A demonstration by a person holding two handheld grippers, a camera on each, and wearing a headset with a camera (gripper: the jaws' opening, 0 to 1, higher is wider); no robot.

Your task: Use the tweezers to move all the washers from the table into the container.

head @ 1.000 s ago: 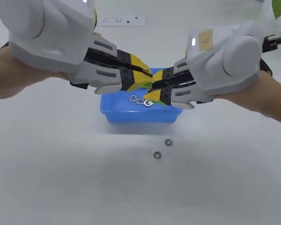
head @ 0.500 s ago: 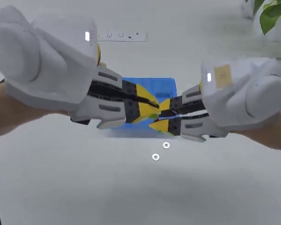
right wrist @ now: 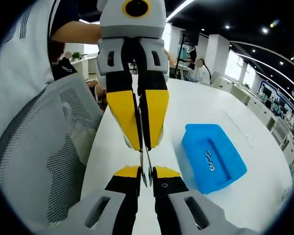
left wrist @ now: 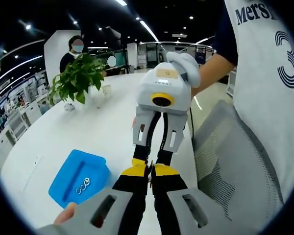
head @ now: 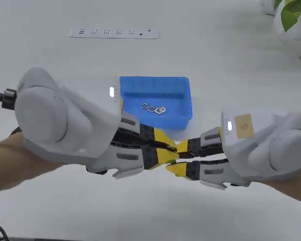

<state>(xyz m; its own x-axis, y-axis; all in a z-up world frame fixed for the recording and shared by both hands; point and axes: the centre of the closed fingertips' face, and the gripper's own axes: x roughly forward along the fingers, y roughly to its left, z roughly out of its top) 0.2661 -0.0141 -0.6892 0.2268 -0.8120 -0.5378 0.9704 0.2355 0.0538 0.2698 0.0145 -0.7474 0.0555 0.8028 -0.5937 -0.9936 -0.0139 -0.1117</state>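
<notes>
The blue container (head: 155, 81) stands mid-table with three washers (head: 153, 108) lying in it. On its near side my two grippers meet tip to tip. My left gripper (head: 169, 150) is shut on the thin metal tweezers (right wrist: 144, 166). The tweezers' prongs run down between the jaws of my right gripper (right wrist: 147, 177), which is closed around them. From the left gripper view, the left gripper (left wrist: 150, 174) faces the right gripper (left wrist: 151, 157), with the container (left wrist: 68, 182) and its washers (left wrist: 83, 185) at lower left. Both grippers cover the table below them.
A white power strip (head: 114, 33) lies at the far edge and a potted plant (head: 293, 12) stands at the far right. A person in a white shirt (left wrist: 264, 73) and a grey mesh chair (right wrist: 54, 147) are close behind the near table edge.
Both grippers have come back from over the container to its near side, still joined at the tips. The two loose washers on the table are now covered by them.
</notes>
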